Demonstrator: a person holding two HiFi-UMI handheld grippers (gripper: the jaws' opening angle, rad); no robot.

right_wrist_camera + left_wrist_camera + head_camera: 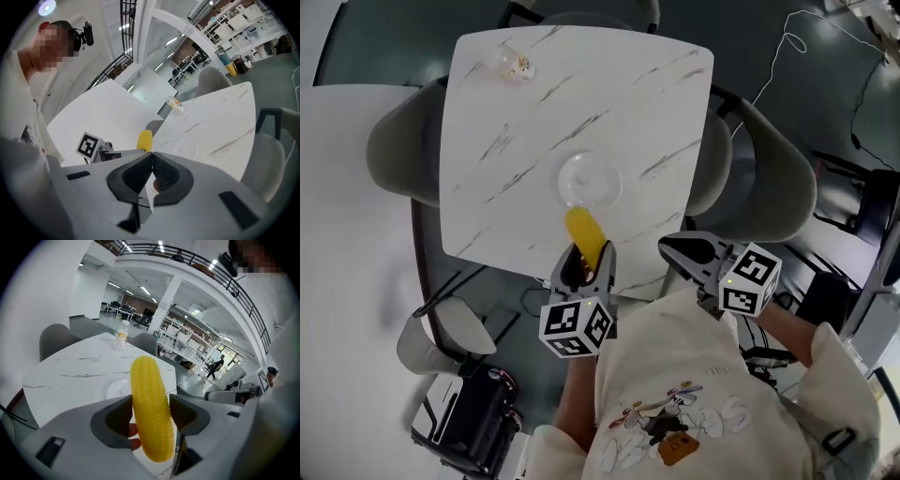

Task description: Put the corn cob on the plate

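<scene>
Corn: the yellow corn cob point(151, 408) stands nearly upright between the two jaws of the left gripper point(584, 258), which are clamped on its lower half. Most of its length juts out past them.
Corn's place: in the head view it is held over the near edge of the table, and its far end reaches the near rim of the plate. Whether it touches the plate cannot be told.
Plate: a pale round plate point(589, 180) lies near the middle of the table, just beyond the cob.
Left gripper: at the table's near edge, pointing toward the plate.
Right gripper: the right gripper point(670, 248) is held off the table's near right edge, apart from the cob. Its jaws are pressed together with nothing between them.
Table: a white marble-patterned square table point(534, 112) with thin grey streaks.
Bottle: a small clear bottle point(514, 64) at the far left corner, well apart from the plate.
Seats: grey chairs point(394, 150) at the left and right sides of the table.
</scene>
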